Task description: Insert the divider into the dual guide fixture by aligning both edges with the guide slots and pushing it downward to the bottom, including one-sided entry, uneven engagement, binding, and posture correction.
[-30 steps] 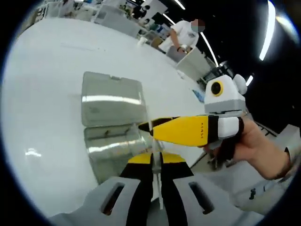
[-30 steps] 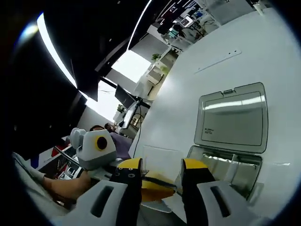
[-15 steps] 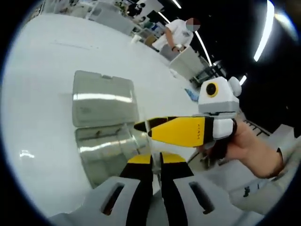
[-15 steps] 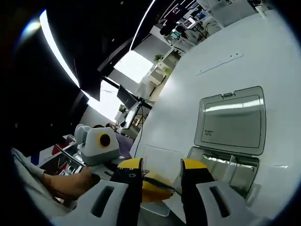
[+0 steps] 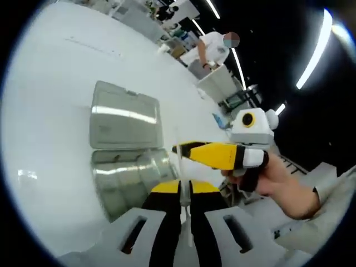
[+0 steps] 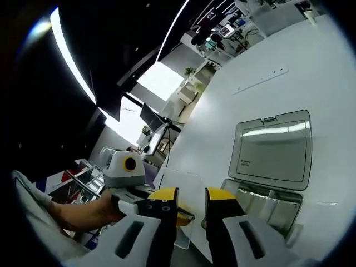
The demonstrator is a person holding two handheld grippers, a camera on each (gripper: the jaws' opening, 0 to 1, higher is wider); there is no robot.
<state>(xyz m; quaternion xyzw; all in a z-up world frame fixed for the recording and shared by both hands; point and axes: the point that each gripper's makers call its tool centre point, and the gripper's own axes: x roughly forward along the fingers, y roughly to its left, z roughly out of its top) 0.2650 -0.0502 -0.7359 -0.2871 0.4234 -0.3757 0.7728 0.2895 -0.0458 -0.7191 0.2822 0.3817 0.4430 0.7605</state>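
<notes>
Left gripper [image 5: 184, 192] pinches clear divider [image 5: 179, 161] edge-on, frame bottom centre. Right gripper [image 6: 191, 201] clamps same sheet. Open-lidded clear fixture box [image 6: 273, 167] right of centre, bare white table [image 6: 311, 72] around.

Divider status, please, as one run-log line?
divider: above open box | left hand-held gripper: holds edge | right hand-held gripper: straddling | not inserted
</notes>
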